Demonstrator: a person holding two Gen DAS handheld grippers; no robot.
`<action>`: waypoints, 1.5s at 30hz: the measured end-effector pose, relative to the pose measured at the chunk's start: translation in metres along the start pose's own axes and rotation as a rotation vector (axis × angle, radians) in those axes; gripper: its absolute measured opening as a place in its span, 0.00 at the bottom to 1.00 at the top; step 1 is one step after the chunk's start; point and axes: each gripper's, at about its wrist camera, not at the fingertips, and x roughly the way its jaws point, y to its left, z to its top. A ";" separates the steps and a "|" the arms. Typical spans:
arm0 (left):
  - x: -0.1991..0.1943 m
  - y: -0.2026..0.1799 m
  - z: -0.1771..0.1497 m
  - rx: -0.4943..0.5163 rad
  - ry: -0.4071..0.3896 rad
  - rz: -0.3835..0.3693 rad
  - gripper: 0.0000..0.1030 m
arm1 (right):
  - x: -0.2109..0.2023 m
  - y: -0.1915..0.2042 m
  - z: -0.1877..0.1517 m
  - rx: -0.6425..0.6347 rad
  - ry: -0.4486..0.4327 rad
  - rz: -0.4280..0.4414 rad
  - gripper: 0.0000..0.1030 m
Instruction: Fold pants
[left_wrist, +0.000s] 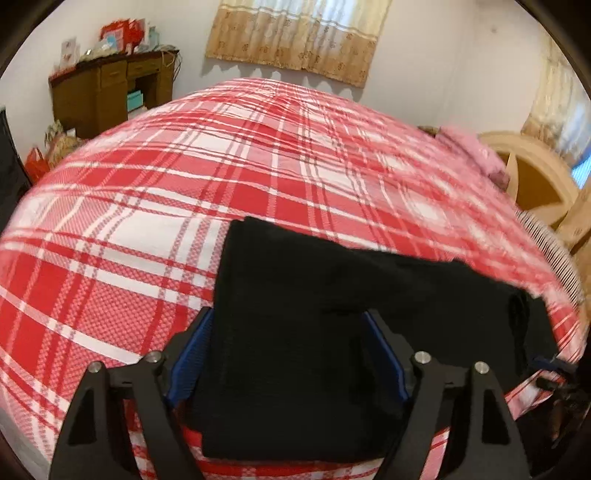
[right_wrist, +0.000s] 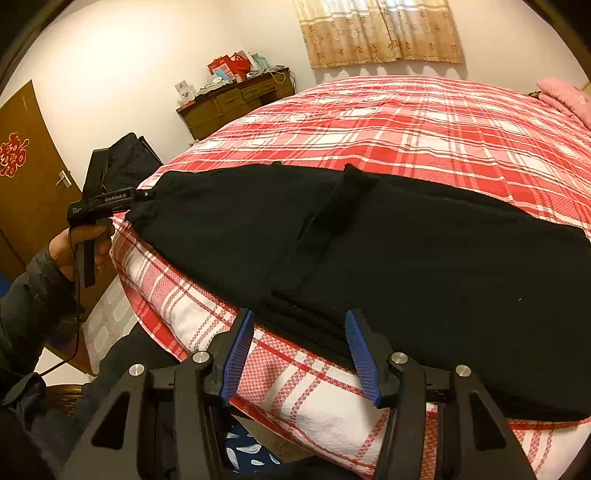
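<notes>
Black pants (right_wrist: 406, 251) lie lengthwise along the near edge of a bed with a red and white plaid sheet (right_wrist: 424, 122), with a raised fold (right_wrist: 343, 199) near their middle. In the left wrist view the pants' end (left_wrist: 295, 332) fills the gap between the blue pads of my left gripper (left_wrist: 286, 313). The jaws stand wide astride the cloth and no pinch shows. A hand (right_wrist: 79, 243) holds that left gripper (right_wrist: 146, 194) at the pants' far left end. My right gripper (right_wrist: 299, 313) is open, its tips at the pants' ribbed near edge (right_wrist: 295, 310) with nothing squeezed.
A brown desk (right_wrist: 236, 99) with boxes and bags stands against the far wall under a beige curtain (right_wrist: 380, 33). A pink pillow (right_wrist: 565, 96) and a wooden headboard (left_wrist: 535, 177) are at the right. A brown door (right_wrist: 26, 177) and a black case (right_wrist: 129, 155) stand left of the bed.
</notes>
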 end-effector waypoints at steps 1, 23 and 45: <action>-0.001 0.005 0.001 -0.027 -0.006 -0.021 0.73 | 0.000 0.000 0.000 0.001 -0.001 0.001 0.52; -0.042 -0.020 0.011 -0.119 -0.107 -0.252 0.19 | -0.010 -0.010 0.003 0.036 -0.043 -0.023 0.52; -0.052 -0.196 0.034 0.149 -0.089 -0.570 0.19 | -0.087 -0.069 0.004 0.224 -0.181 -0.104 0.53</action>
